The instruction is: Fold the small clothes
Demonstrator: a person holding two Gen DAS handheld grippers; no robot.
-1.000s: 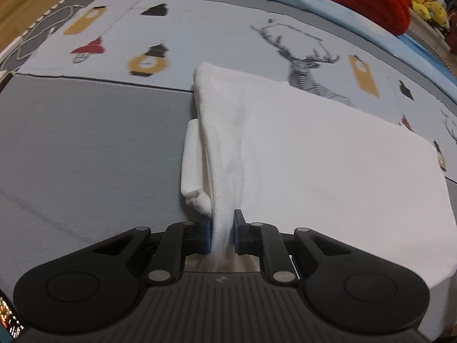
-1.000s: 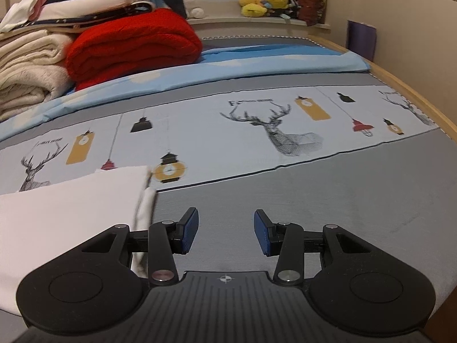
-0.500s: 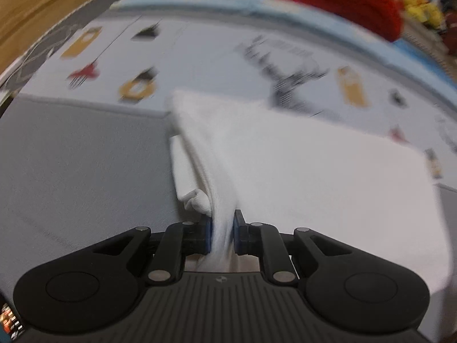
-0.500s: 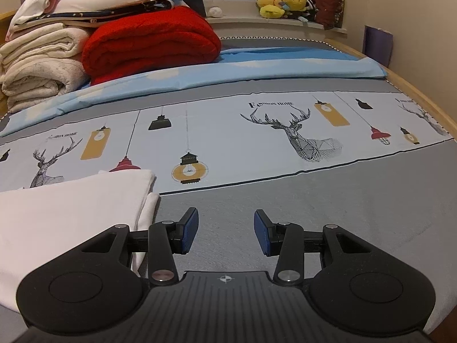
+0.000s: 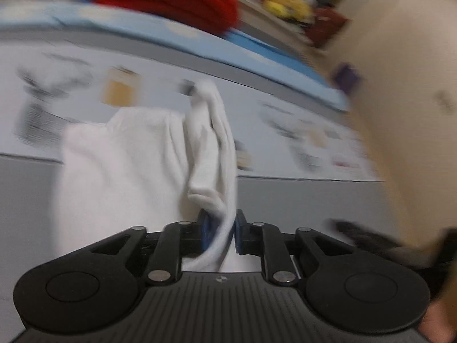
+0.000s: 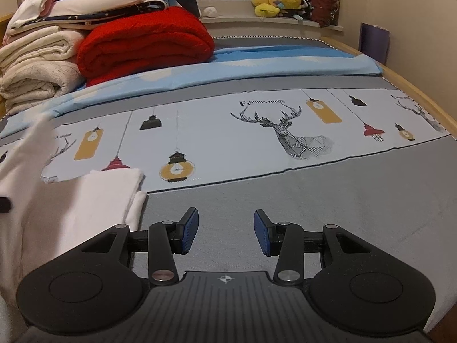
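Left gripper (image 5: 220, 233) pinches the limp, light white garment (image 5: 137, 165) by its edge, jaws just easing wider; right gripper (image 6: 226, 233) gapes empty beside it.

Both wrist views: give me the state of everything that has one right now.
Left gripper: jaws just opened slightly, white cloth between them.
White cloth: partly folded, one edge lifted off the bed.
Right gripper: open, empty, over the grey sheet.
Red blanket: folded, on the bed.
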